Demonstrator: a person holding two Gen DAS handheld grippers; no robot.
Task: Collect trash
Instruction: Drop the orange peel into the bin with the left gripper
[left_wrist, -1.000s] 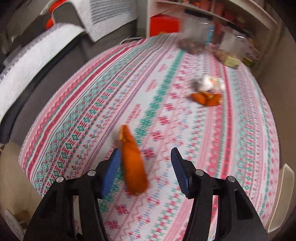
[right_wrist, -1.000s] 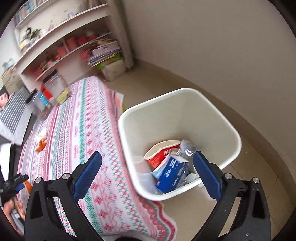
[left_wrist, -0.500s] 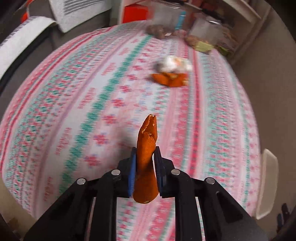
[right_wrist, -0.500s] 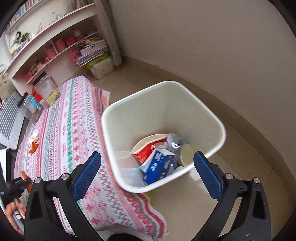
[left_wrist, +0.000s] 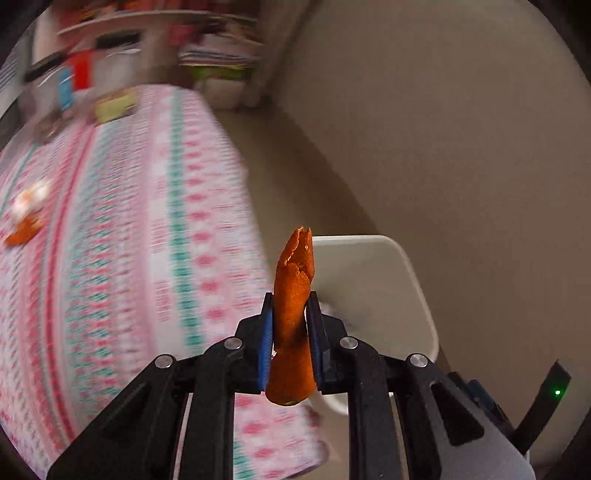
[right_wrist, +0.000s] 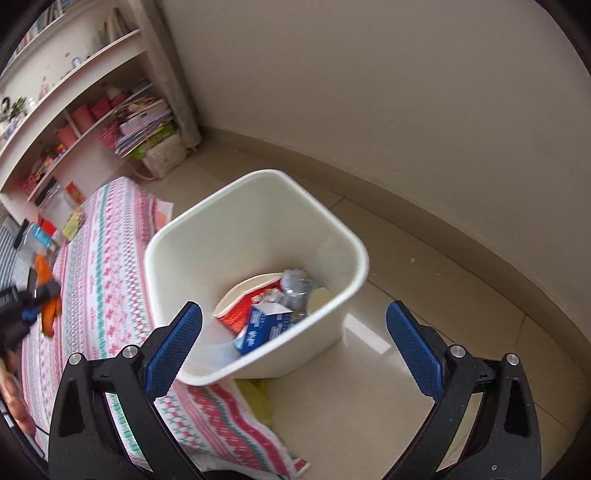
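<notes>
Orange peel (left_wrist: 291, 317) | pinched upright in left hand-held gripper (left_wrist: 290, 325) | right hand-held gripper (right_wrist: 293, 345) spread wide, empty

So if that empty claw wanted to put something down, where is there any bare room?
Bare floor lies between the white bin and the wall. The patterned tablecloth is bare beside the bin's left wall. It is crowded inside the bin, with a blue box and wrappers, and at the table's far end by the shelves.

No legible text, not even on the blue carton (right_wrist: 266, 326) in the bin (right_wrist: 255, 206).
</notes>
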